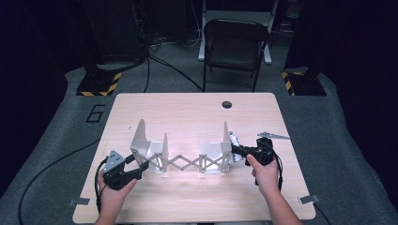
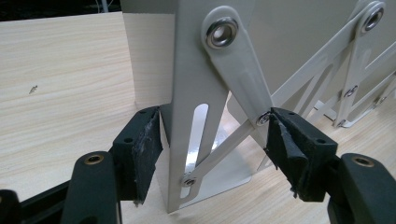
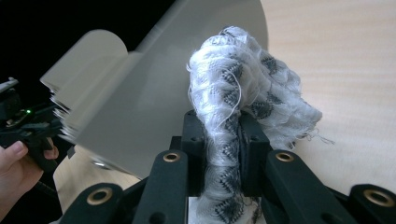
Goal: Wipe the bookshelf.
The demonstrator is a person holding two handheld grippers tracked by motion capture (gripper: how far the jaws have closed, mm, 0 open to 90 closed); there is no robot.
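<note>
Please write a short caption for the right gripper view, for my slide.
Right gripper shut on a white patterned cloth beside the grey metal rack.

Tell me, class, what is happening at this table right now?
A person works at a wooden table with a gripper in each hand. The left gripper has its jaws set around an end panel of an expandable metal rack, apparently not yet clamping it. The right gripper is shut on a bunched white cloth with a dark pattern, held against the rack's other end, perhaps to wipe it.
</note>
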